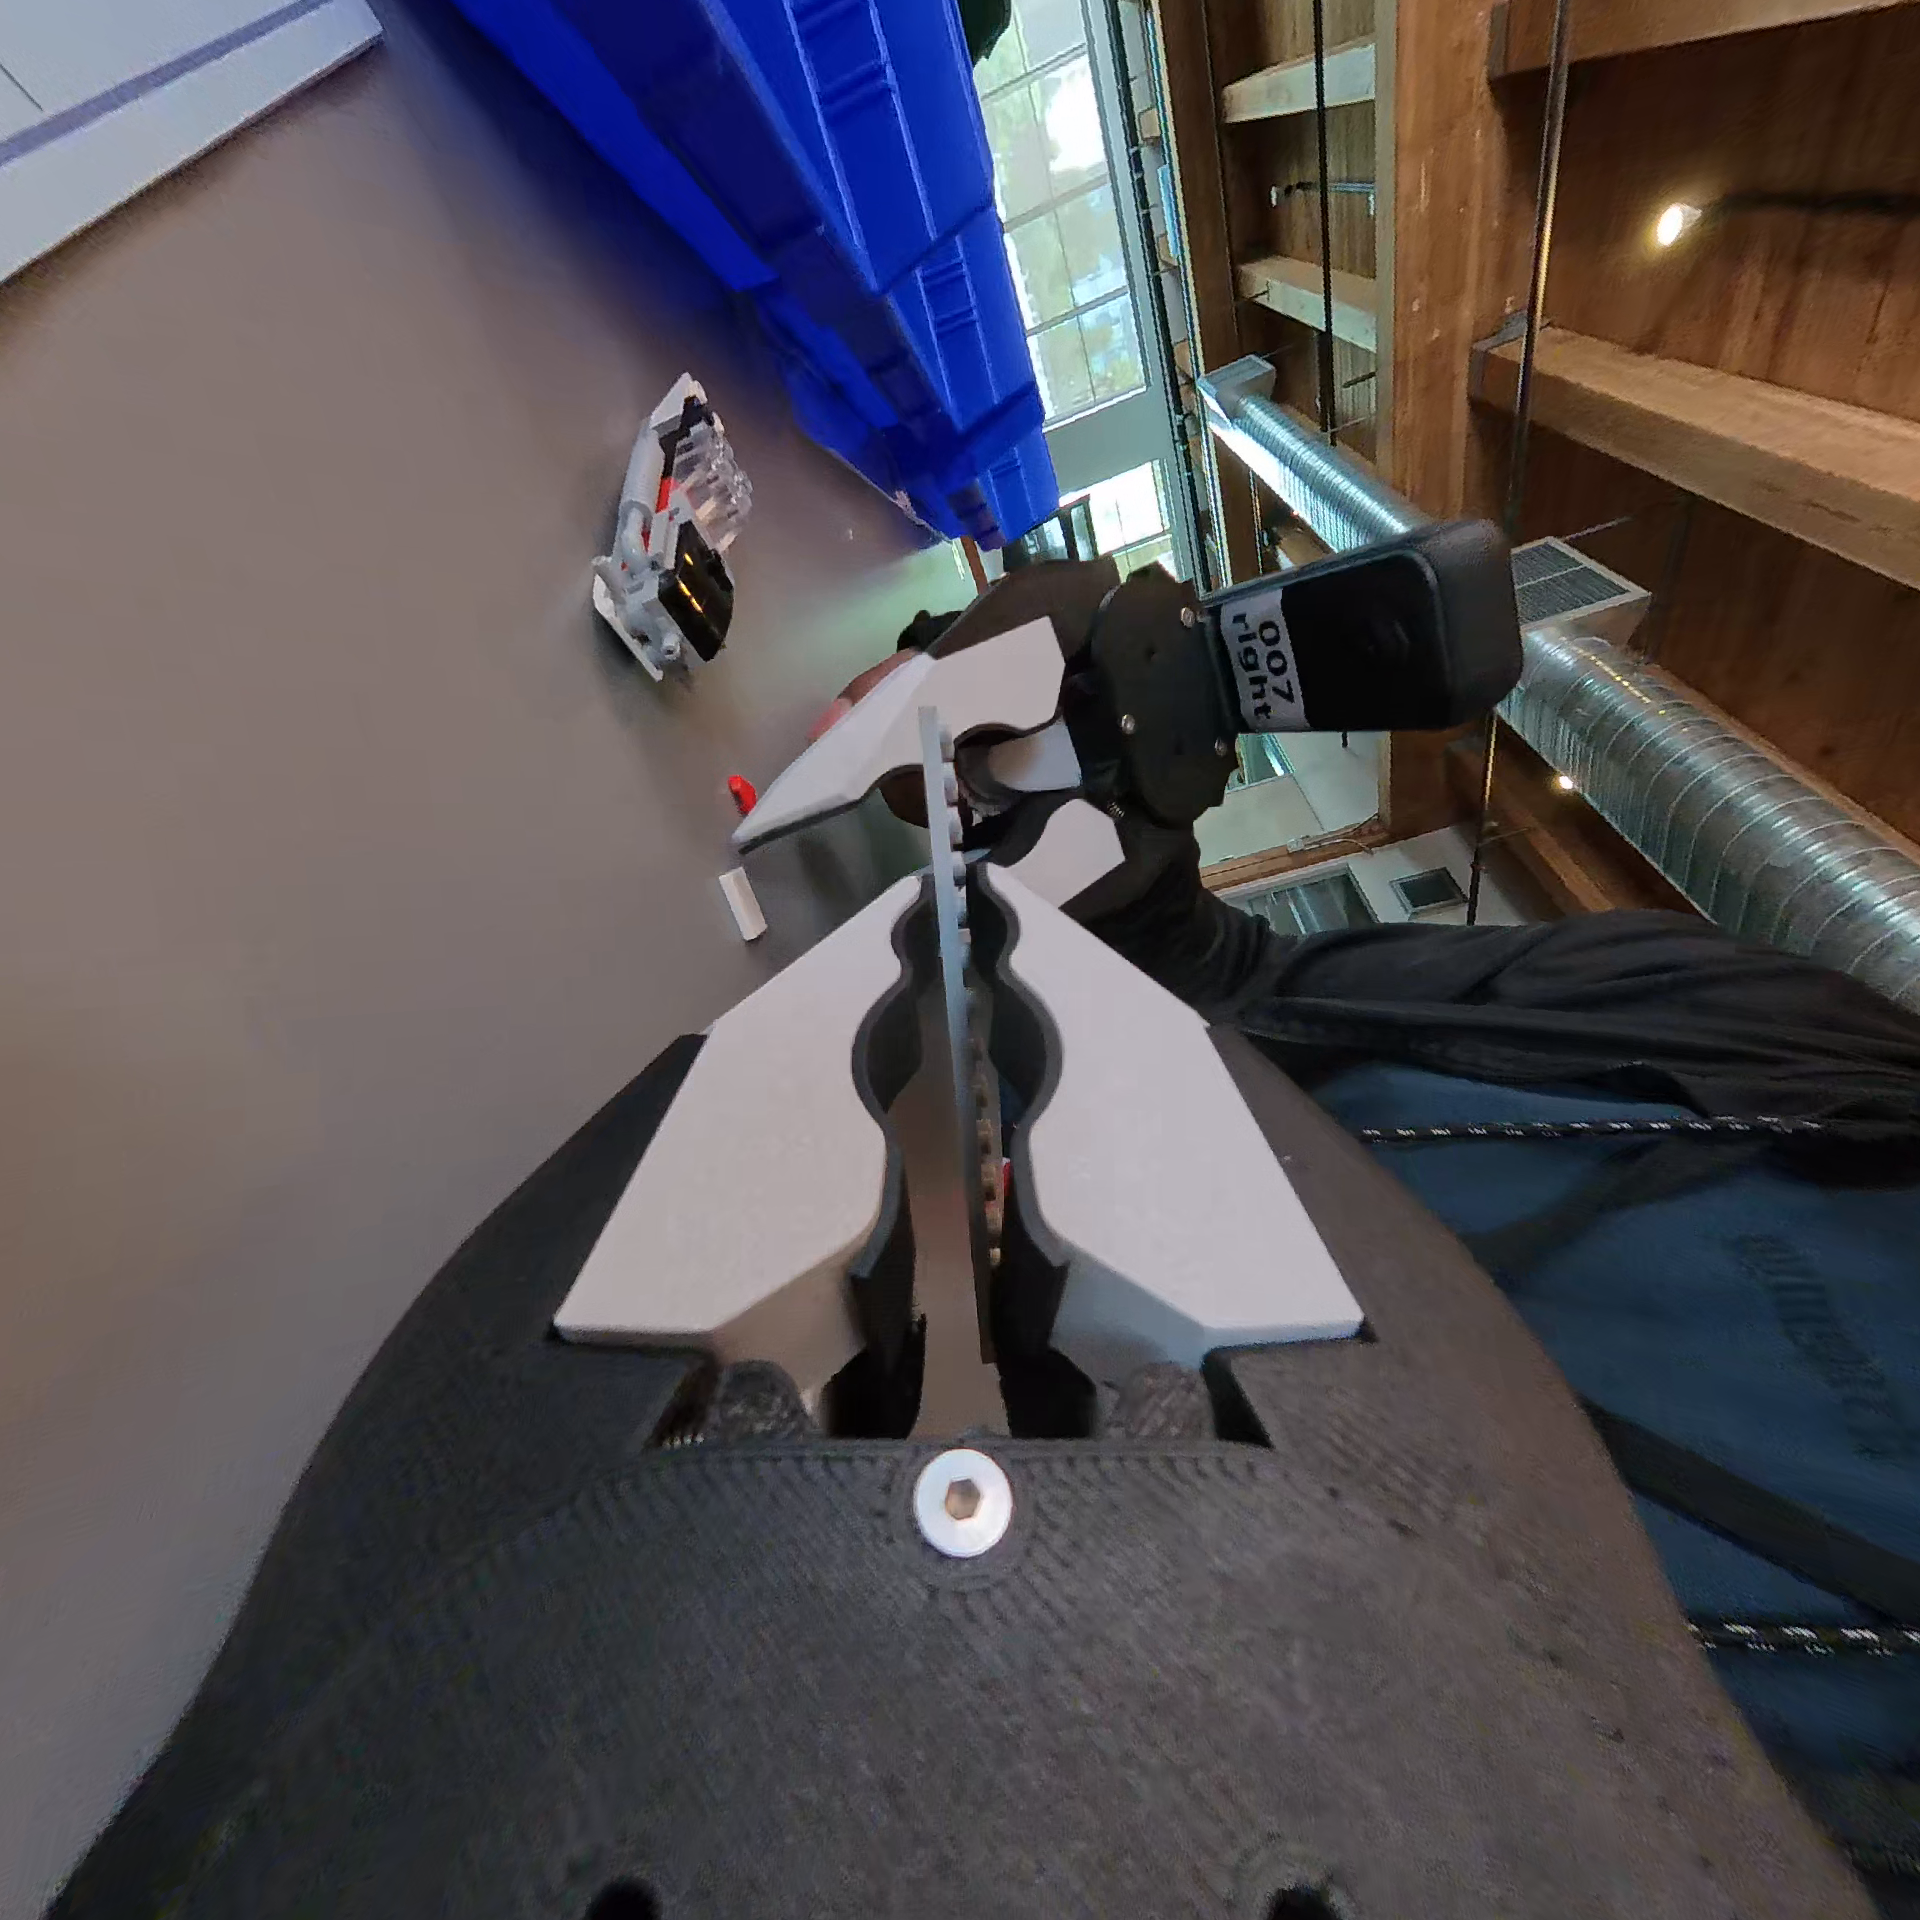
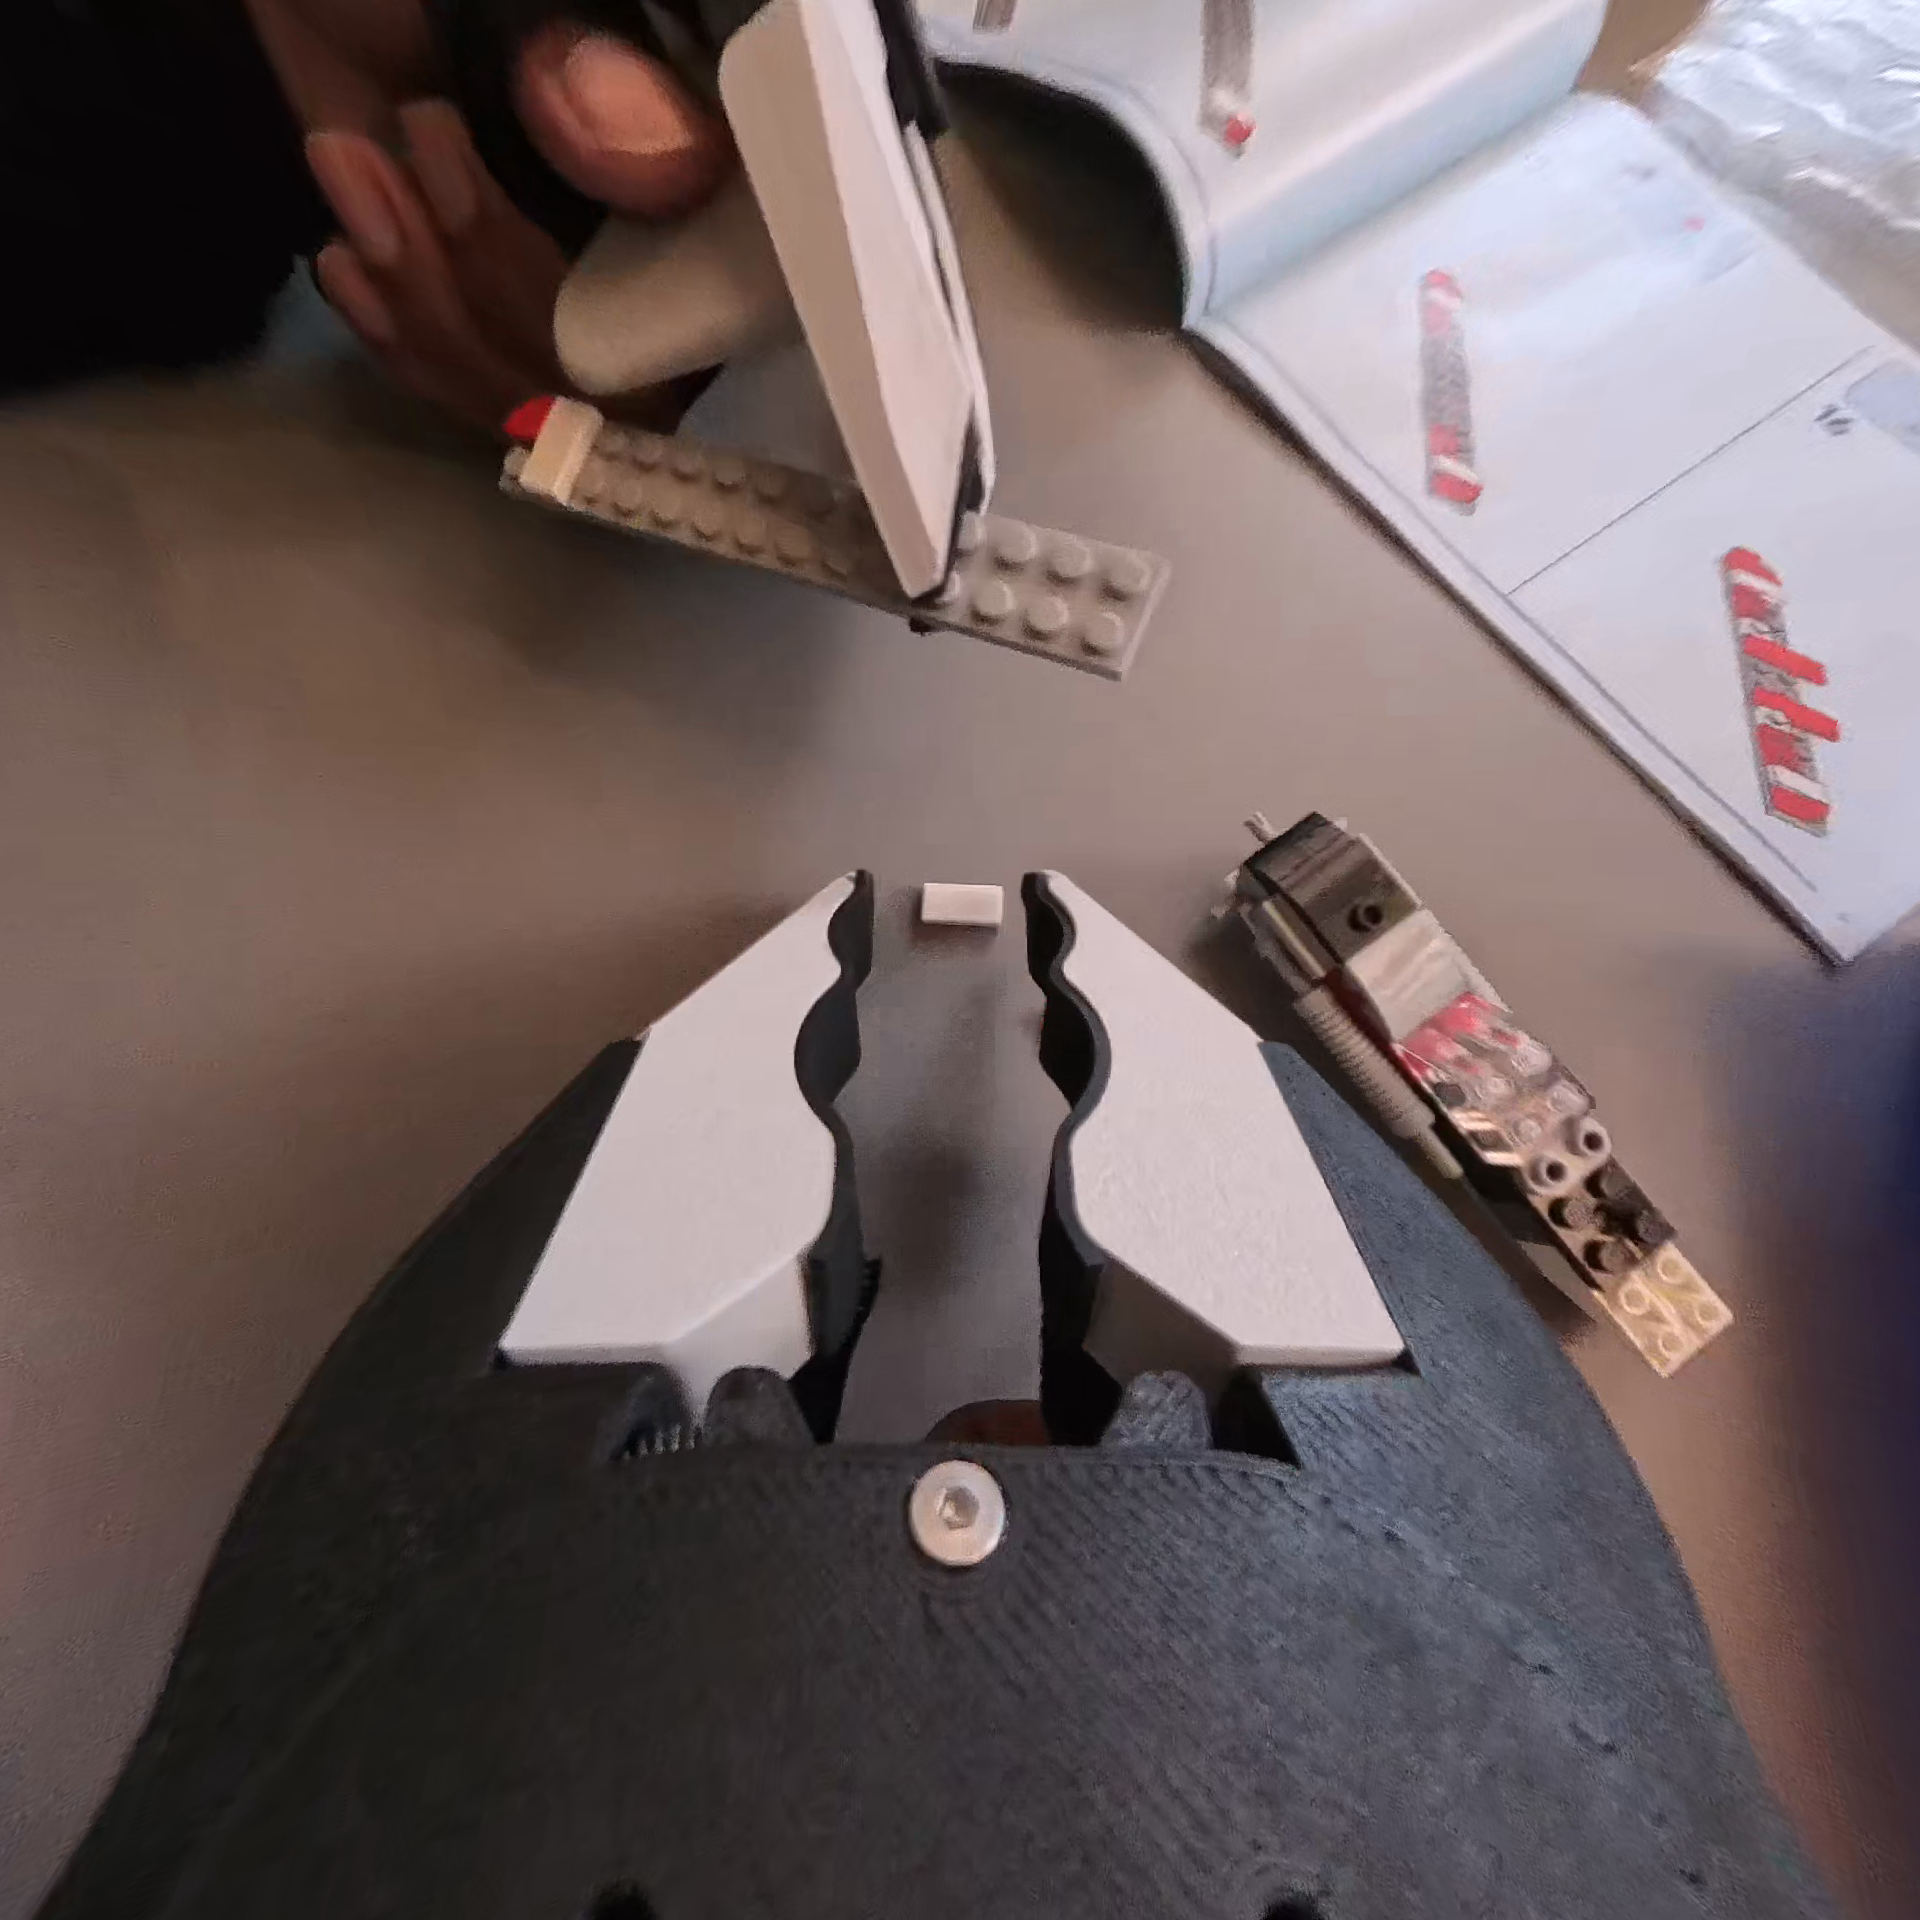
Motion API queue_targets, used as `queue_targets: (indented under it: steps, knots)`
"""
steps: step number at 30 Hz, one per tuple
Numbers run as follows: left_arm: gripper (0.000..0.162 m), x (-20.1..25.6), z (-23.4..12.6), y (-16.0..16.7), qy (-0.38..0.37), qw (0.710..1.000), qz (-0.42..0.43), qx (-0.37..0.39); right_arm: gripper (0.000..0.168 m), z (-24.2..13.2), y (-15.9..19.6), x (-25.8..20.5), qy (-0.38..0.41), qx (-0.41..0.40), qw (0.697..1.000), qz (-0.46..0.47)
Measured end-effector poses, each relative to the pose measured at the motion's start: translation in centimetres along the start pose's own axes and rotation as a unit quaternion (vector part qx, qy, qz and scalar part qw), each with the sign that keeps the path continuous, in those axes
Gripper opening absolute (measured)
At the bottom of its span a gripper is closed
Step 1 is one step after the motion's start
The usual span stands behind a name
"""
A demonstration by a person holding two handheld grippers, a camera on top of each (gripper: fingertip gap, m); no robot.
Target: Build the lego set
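My left gripper [image 1: 951, 883] is shut on a long grey studded plate [image 1: 938, 790], seen edge-on and held above the table. In the right wrist view the left gripper [image 2: 925, 592] grips the plate [image 2: 1049, 603] partway along. A white tile [image 2: 556, 457] and a red piece [image 2: 525, 416] sit at the plate's far left end. My right gripper [image 2: 945, 888] is open and low over the table. A small white tile [image 2: 964, 902] lies between its fingertips. That tile also shows in the left wrist view [image 1: 743, 906], beside one of the right gripper's fingers [image 1: 862, 748].
A partly built black, grey, red and clear model [image 2: 1455, 1081] lies right of my right gripper, also in the left wrist view [image 1: 670, 520]. An open instruction booklet [image 2: 1558, 364] lies beyond it. A small red piece [image 1: 740, 790] lies on the table. Blue bins [image 1: 831, 208] line the table's edge. There is about 5 cm between the tips of the two grippers.
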State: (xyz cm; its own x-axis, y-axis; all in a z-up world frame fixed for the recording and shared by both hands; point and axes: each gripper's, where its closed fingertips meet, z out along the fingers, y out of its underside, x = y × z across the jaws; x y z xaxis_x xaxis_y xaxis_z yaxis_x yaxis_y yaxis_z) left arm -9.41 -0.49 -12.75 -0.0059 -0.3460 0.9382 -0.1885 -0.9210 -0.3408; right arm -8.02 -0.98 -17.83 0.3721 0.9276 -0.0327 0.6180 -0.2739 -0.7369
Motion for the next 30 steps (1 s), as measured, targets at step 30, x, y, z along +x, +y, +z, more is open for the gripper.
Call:
queue_targets:
  steps: [30]
  knots:
    - [0.004,2.7,3.3,3.9,0.087,0.992,-0.067,-0.066,0.017,-7.6,-4.2,-2.8,-0.225,0.032,0.945,-0.236]
